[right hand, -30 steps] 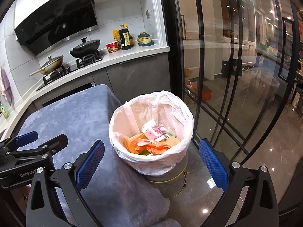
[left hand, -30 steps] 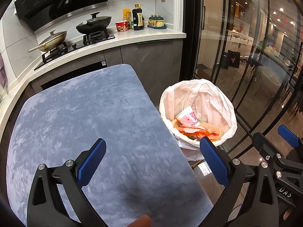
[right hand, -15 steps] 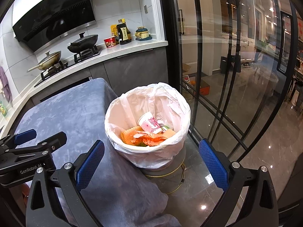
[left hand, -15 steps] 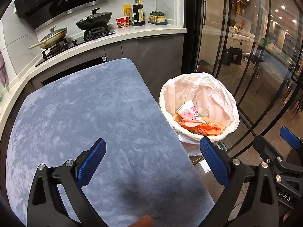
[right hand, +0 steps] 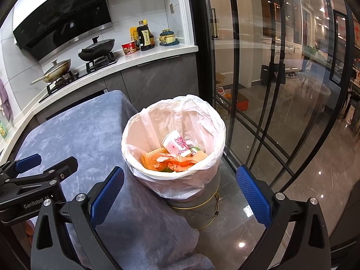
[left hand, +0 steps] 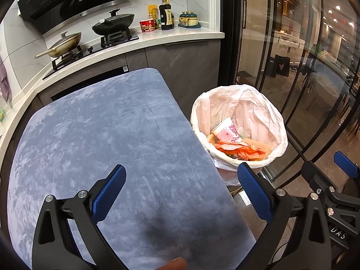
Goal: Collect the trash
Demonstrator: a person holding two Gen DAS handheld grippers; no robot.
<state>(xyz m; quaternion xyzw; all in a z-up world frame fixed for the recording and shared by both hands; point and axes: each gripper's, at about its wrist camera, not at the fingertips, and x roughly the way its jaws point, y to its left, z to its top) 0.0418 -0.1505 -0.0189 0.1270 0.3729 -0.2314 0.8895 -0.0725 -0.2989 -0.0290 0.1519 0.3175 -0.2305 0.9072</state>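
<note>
A trash bin lined with a white bag (left hand: 265,110) (right hand: 144,121) stands on the floor by the table's right edge. Inside lie a pink-patterned paper cup (left hand: 226,131) (right hand: 176,145) and orange wrappers (left hand: 238,149) (right hand: 177,163). My left gripper (left hand: 181,190) is open and empty above the blue-grey tablecloth (left hand: 101,135), left of the bin. My right gripper (right hand: 180,190) is open and empty, in front of the bin and a little above it. The left gripper shows in the right wrist view (right hand: 42,168) at the left edge.
A kitchen counter (left hand: 180,33) at the back carries a wok (left hand: 112,23), a pan (left hand: 65,43), bottles (left hand: 166,14) and a noodle cup (left hand: 147,25). Glass sliding doors (right hand: 270,67) run along the right, just behind the bin. The floor (right hand: 303,191) is glossy tile.
Both grippers have drawn back and up slightly, so the bin sits a little farther away in both views. Both stay open and empty.
</note>
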